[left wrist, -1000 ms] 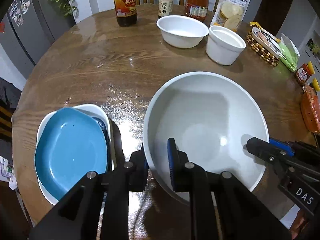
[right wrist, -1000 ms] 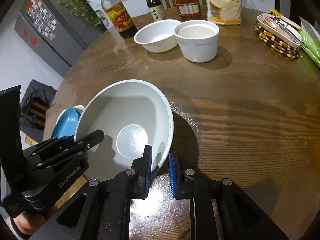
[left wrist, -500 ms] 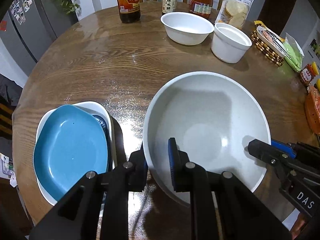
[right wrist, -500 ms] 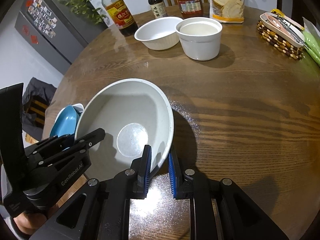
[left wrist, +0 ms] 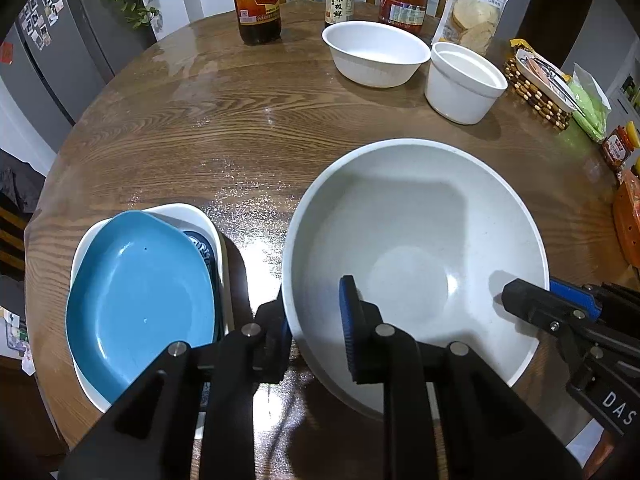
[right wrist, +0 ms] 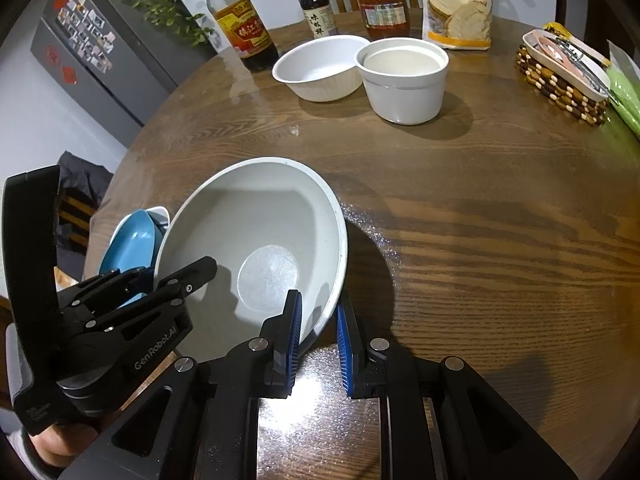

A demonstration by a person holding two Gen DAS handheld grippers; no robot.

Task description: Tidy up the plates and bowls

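Both hand-held grippers hold the big bowl over the bench

Left wrist view: the left hand-held gripper (left wrist: 314,320) clamps the near-left rim of the large pale-grey round ceramic bowl (left wrist: 416,240); just left of the bowl lies the blue oval plate (left wrist: 140,296) on a white dish. Over the last second the far white bowls have slid away, so the bowl seems to be drawing toward the person.

Right wrist view: the right hand-held gripper (right wrist: 318,320) pinches the bowl's right rim, the bowl tilted. Whether the bowl's base touches the round wooden bench (right wrist: 480,208) is hidden.
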